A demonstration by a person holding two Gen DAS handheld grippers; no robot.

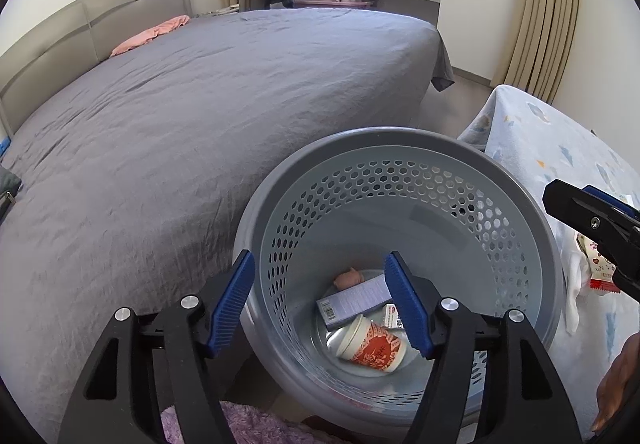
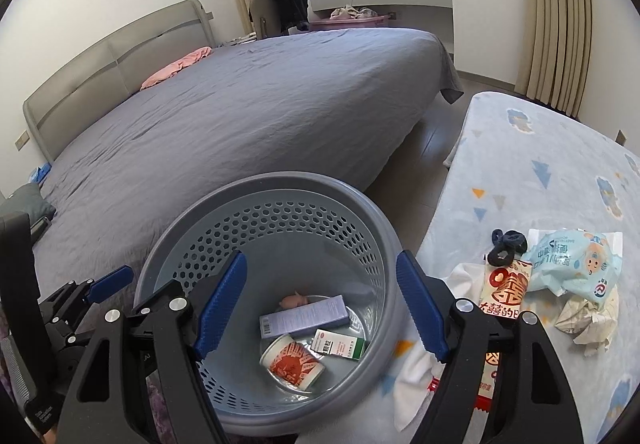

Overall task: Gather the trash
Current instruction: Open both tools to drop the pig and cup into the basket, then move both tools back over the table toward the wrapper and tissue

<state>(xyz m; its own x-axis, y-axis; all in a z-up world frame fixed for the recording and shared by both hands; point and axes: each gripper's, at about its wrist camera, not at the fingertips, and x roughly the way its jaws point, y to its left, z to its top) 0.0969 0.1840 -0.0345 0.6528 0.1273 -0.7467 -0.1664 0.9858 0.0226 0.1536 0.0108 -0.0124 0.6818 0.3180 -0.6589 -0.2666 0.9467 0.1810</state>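
Both grippers, left gripper (image 1: pixel 320 308) and right gripper (image 2: pixel 322 308), hang wide open and empty over the grey perforated bin (image 2: pixel 384 244), which holds a paper cup (image 2: pixel 291 362) and cartons, while red-and-white wrapper (image 2: pixel 505 290) and crumpled paper (image 2: pixel 588 318) lie on the patterned blanket (image 2: pixel 540 164) beside it.

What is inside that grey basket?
In the basket: a paper cup, a purple box, a small green-and-white box and a pink scrap. Anything beneath them is hidden.
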